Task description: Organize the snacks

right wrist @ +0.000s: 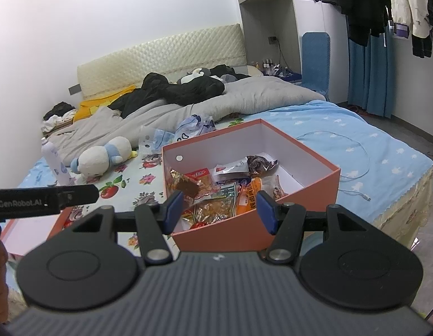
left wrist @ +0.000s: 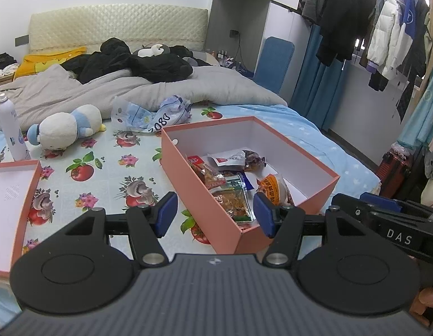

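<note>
snacks [right wrist: 216,193] all piled in pink box [left wrist: 194,184] | lid [left wrist: 17,196] off, beside it | left gripper [left wrist: 216,214] and right gripper [right wrist: 219,211] fingers both open, empty | guessing just the lid's left

I'm in a home bedroom: ahead of my tool a bed with a cream quilted headboard [left wrist: 118,28] and rumpled grey duvet [left wrist: 160,84], hanging coats [left wrist: 384,28] off right.

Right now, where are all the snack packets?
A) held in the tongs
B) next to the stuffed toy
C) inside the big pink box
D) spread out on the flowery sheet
C: the snack packets lie in a pile inside the open pink box on the bed, and both sets of tongs are open and empty.
</note>
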Demonstrator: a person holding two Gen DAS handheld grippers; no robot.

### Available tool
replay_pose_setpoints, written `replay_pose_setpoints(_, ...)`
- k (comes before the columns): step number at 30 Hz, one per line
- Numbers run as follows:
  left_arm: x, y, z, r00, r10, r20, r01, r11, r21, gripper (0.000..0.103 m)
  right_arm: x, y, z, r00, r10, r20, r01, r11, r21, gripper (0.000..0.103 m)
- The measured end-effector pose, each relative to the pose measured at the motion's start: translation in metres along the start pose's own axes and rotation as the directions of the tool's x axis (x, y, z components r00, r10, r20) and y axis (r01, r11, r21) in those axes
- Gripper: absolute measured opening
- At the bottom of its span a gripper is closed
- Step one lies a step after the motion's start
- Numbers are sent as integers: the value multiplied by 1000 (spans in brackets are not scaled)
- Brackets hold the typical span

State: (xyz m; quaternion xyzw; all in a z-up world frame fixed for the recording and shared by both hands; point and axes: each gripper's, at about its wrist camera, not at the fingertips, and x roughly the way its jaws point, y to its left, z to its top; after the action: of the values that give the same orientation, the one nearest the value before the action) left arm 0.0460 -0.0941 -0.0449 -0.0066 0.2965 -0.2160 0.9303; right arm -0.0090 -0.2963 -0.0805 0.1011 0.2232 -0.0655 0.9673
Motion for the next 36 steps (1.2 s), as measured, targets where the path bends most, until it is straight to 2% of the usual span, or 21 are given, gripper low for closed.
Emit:
replay_pose_setpoints(10, 0, 7, -1, 1000, -4, -2, 4, 1000, -8, 66, 1, 1, 0, 1000, -11, -7, 11, 1000, -3, 60)
replay_pose_setpoints(15, 0, 6, -1, 1000, 5, 2, -5, 1000, -6, 85, 2, 0, 0, 1000, -16, -3, 16, 1000, 10, 62)
replay_pose_setpoints(16, 1, 6, -1, 1000, 6, 4, -6, 1000, -1, 91, 2, 0, 0, 1000, -15, 3, 15, 1000, 16, 75)
replay_pose_setpoints(17, 1, 6, -1, 1000, 8, 4, -8, 1000, 4, 96, 1, -1, 1, 1000, -22, 14, 22, 1000, 22, 95)
replay_pose_setpoints(19, 3, 8, -2, 1000, 18, 1, -18, 1000, 8, 98, 0, -3, 1, 999, -42, 29, 41, 999, 26, 103)
replay_pose_setpoints(23, 5, 9, -3, 1000, 17, -8, -17, 1000, 8, 99, 0, -6, 1, 997, -72, 38, 71, 997, 21, 103)
replay_pose_setpoints(36, 3, 10, 0, 1000, 26, 5, -26, 1000, 2, 102, 2, -5, -3, 999, -40, 19, 40, 999, 26, 103)
